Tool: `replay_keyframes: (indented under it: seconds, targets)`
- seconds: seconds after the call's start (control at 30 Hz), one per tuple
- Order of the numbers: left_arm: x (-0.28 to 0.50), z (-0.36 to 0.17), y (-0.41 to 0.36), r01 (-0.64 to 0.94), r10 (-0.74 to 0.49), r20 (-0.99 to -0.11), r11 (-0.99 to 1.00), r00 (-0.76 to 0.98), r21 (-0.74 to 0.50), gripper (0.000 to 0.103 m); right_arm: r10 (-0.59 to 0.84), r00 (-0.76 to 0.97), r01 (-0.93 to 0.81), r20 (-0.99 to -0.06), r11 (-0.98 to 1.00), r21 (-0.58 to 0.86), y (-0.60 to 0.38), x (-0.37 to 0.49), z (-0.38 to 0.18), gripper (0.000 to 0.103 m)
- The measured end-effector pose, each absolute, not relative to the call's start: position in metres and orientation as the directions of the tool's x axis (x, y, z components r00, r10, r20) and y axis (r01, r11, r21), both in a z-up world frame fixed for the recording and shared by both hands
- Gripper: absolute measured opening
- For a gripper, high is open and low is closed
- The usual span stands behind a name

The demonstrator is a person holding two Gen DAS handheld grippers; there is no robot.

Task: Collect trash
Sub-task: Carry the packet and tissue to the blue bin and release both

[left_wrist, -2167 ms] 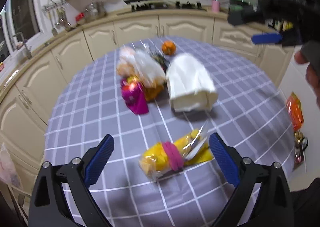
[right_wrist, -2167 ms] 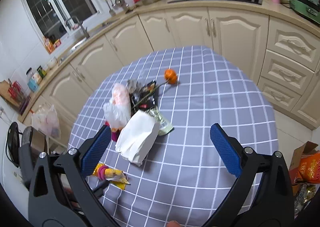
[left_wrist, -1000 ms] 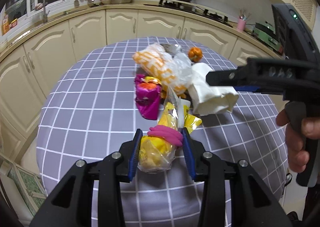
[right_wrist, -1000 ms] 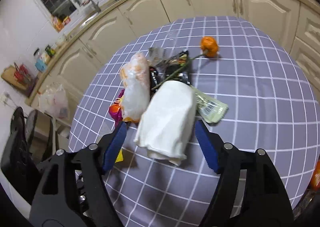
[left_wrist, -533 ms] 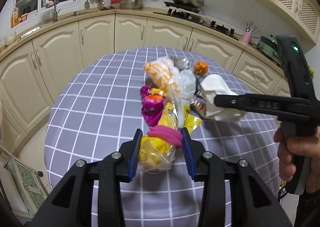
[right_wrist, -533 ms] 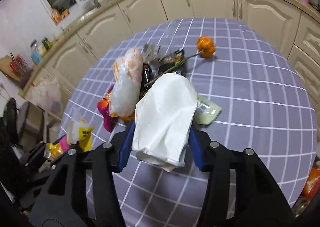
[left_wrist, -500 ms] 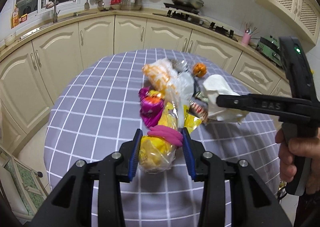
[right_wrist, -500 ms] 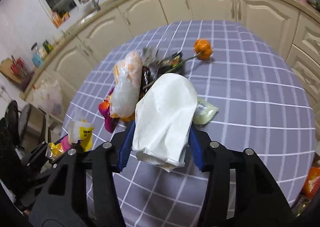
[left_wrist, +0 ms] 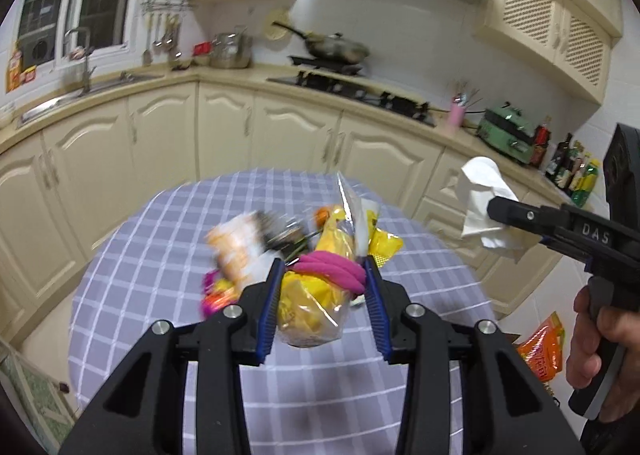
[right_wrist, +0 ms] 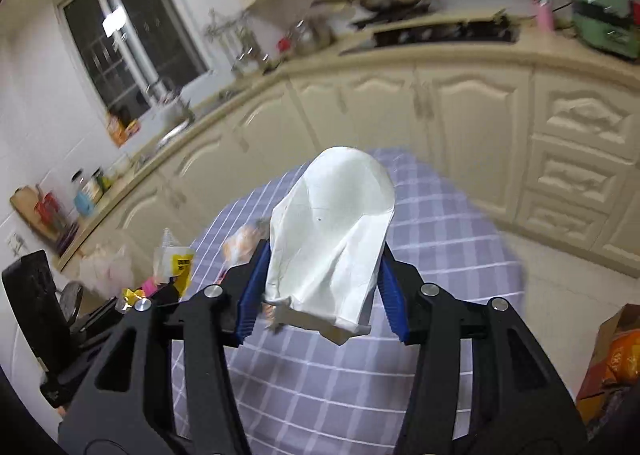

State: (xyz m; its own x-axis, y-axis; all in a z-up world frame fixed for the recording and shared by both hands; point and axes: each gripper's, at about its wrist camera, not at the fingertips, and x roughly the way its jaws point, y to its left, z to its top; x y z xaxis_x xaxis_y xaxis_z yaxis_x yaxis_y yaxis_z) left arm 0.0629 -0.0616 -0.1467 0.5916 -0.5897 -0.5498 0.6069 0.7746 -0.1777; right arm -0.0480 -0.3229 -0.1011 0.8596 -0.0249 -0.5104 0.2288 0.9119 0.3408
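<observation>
A yellow snack bag (left_wrist: 316, 295), banded with a pink loop, is clamped between the jaws of the left gripper (left_wrist: 325, 295) and is held clear above the checked worktop (left_wrist: 160, 255). A white paper bag (right_wrist: 332, 231) is pinched between the jaws of the right gripper (right_wrist: 320, 295), which have just been closing onto it, and it too hangs clear of the cloth; in the left wrist view it is seen off to the right of the worktop's edge. More wrappers (left_wrist: 240, 247) are left in a blurred heap near the middle of the worktop. The step in hand is judged to be the carrying of both pieces away to wherever trash is gathered; no bin is shown, so its place cannot be told. For this to be done well, both grips should be kept firm and steady, since the crinkly plastic may slip through the pads and the limp paper may sag or tear. The two loads should be kept apart and lifted clear of the heap so that nothing is swept off the edge.
</observation>
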Motion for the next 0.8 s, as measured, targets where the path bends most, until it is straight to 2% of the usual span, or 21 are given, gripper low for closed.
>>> replay_keyframes:
  seconds: [0.2, 0.37, 0.6, 0.8]
  targets:
    - [0.043, -0.128, -0.123, 0.697, -0.660, -0.526, 0.698, 0.536, -0.166, 0.038, -0.184, 0.854, 0.378, -0.487, 0.862, 0.337, -0.379, -0.107, -0.096, 0.052]
    - [0.014, -0.131, -0.184, 0.788, -0.720, -0.539, 0.596, 0.438, -0.155, 0.038, -0.328, 0.789, 0.541, -0.520, 0.773, 0.332, -0.430, -0.174, -0.113, 0.052]
    - [-0.038, -0.167, -0.275, 0.897, -0.754, -0.615, 0.411, 0.232, -0.166, 0.038, -0.449, 0.639, 0.738, -0.625, 0.587, 0.333, -0.488, -0.271, -0.168, 0.053]
    - [-0.095, -0.218, -0.346, 0.949, -0.704, -0.707, 0.260, 0.062, -0.176, 0.038, -0.443, 0.544, 0.825, -0.713, 0.435, 0.359, -0.517, -0.329, -0.227, 0.053]
